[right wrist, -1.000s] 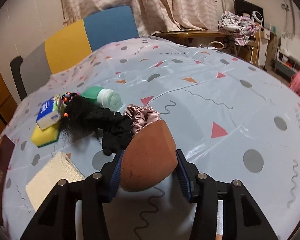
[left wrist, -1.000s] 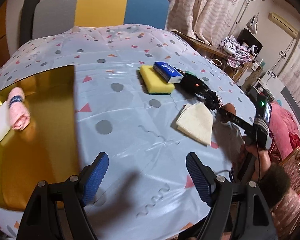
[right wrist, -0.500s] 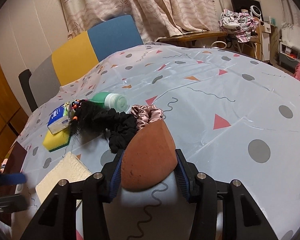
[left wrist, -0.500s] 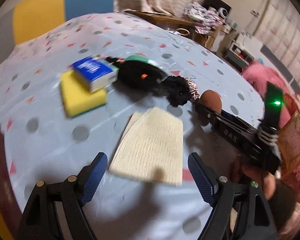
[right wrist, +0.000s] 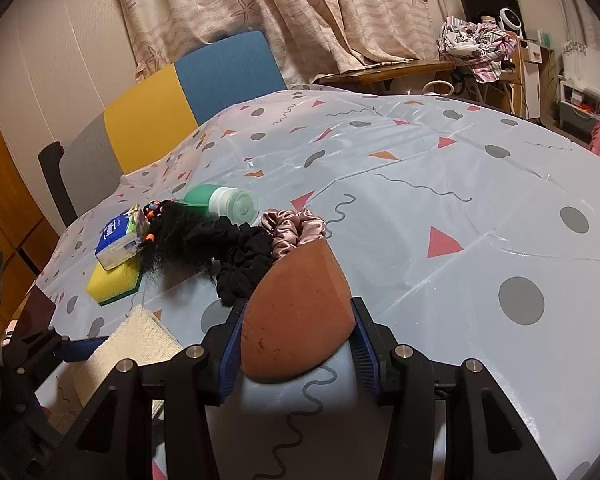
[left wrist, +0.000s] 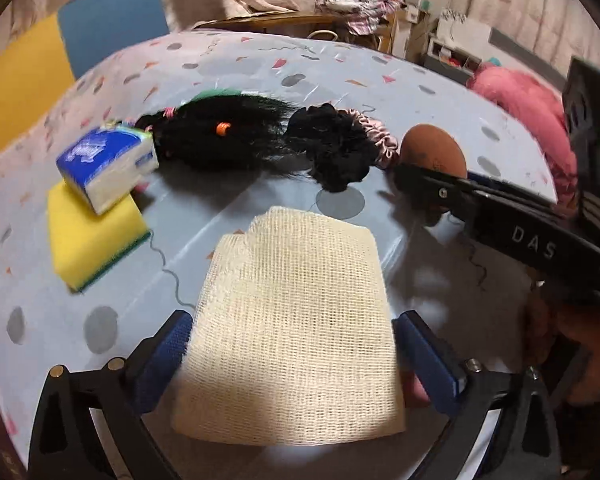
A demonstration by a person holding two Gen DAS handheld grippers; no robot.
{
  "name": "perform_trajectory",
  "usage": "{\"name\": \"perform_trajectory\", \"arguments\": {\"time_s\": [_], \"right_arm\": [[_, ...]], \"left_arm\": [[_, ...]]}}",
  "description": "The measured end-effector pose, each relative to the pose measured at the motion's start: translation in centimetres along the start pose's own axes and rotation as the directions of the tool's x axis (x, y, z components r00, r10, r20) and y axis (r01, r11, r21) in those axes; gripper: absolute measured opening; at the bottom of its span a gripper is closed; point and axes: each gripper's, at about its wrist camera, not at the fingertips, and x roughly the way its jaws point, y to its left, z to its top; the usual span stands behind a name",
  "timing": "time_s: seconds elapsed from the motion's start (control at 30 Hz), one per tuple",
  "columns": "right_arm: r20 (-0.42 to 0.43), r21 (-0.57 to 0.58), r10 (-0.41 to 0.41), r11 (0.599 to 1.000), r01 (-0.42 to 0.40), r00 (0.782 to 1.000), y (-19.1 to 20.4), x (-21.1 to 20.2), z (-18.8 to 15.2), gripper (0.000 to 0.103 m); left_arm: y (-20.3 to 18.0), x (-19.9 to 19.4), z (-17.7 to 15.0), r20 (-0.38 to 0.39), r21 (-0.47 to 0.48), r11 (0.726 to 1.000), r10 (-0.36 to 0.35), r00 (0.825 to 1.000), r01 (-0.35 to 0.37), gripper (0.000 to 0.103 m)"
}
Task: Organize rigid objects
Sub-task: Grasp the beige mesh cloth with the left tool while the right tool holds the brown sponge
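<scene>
We hold the brown sponge (right wrist: pixel 296 316) pinched between the jaws of our right gripper (right wrist: pixel 296 344), its flat cut face turned up and its rounded end towards us, lifted just clear of the counter (right wrist: pixel 440 184). We judge it is kept there, parked, so the other hand can work without the two tools crossing. Our left gripper (left wrist: pixel 292 356) has its jaws spread as wide as they go, one on each side of the cream mesh cloth (left wrist: pixel 292 320), which lies flat between them. The pads do not press it, so nothing is grasped yet. The wide spread looks meant to take the cloth across its full width.

Taking the cream mesh cloth as our landmark: beyond it and to the left lies one yellow sponge (left wrist: pixel 92 236) with one blue tissue pack (left wrist: pixel 108 164) resting on its far end. Straight beyond the cloth lies one tuft of black hair (left wrist: pixel 228 136) with coloured bands, and touching that, one black scrunchie (left wrist: pixel 332 148) and one pink satin scrunchie (left wrist: pixel 374 136). Behind the hair lies one green bottle (right wrist: pixel 220 202) on its side, cap towards us. The brown sponge hangs beyond the cloth to the right, near the pink scrunchie.

We count two sponges in all, two scrunchies, and one each of the rest. One chair (right wrist: pixel 180 96) stands behind the counter.
</scene>
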Motion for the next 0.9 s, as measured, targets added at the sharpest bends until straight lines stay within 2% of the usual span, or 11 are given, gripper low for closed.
{"name": "perform_trajectory", "arguments": {"time_s": [0.1,0.13,0.17,0.2,0.37,0.43,0.5,0.57,0.77,0.9], "right_arm": [[0.000,0.001,0.000,1.000,0.000,1.000,0.0,0.0,0.0,0.050],[0.001,0.002,0.001,1.000,-0.001,1.000,0.0,0.0,0.0,0.050],[0.001,0.002,0.001,1.000,-0.001,1.000,0.0,0.0,0.0,0.050],[0.000,0.001,0.000,1.000,0.000,1.000,0.0,0.0,0.0,0.050],[0.000,0.000,0.001,1.000,-0.001,1.000,0.1,0.0,0.0,0.050],[-0.001,-0.002,-0.001,1.000,0.001,1.000,0.1,0.1,0.0,0.050],[-0.001,-0.003,-0.003,1.000,0.003,1.000,0.1,0.1,0.0,0.050],[-0.002,-0.006,-0.006,1.000,0.005,1.000,0.1,0.1,0.0,0.050],[-0.003,-0.014,-0.014,1.000,0.014,1.000,0.2,0.1,0.0,0.050],[-0.003,-0.015,-0.016,1.000,0.016,1.000,0.2,0.1,0.0,0.050]], "left_arm": [[0.0,-0.1,-0.3,0.025,-0.033,0.999,0.030,0.999,-0.029,0.102],[-0.1,-0.2,-0.3,0.030,-0.035,0.999,0.032,0.999,-0.031,0.099],[0.0,-0.4,-0.4,0.039,-0.043,0.999,0.029,0.999,-0.027,0.092],[0.2,-0.8,-0.6,0.054,-0.057,0.998,0.022,0.998,-0.019,0.086],[1.8,-2.1,-1.6,0.086,-0.120,0.992,-0.036,0.996,0.046,0.079],[2.2,-2.6,-1.7,0.114,-0.141,0.988,-0.051,0.992,0.067,0.072],[2.4,-3.7,-2.2,0.154,-0.158,0.983,-0.068,0.986,0.092,0.055],[2.6,-4.5,-2.3,0.168,-0.179,0.978,-0.076,0.983,0.106,0.049],[4.0,-5.2,-3.5,0.194,-0.247,0.953,-0.128,0.973,0.174,0.045],[4.7,-6.1,-4.3,0.215,-0.285,0.933,-0.159,0.964,0.217,0.038]]}}
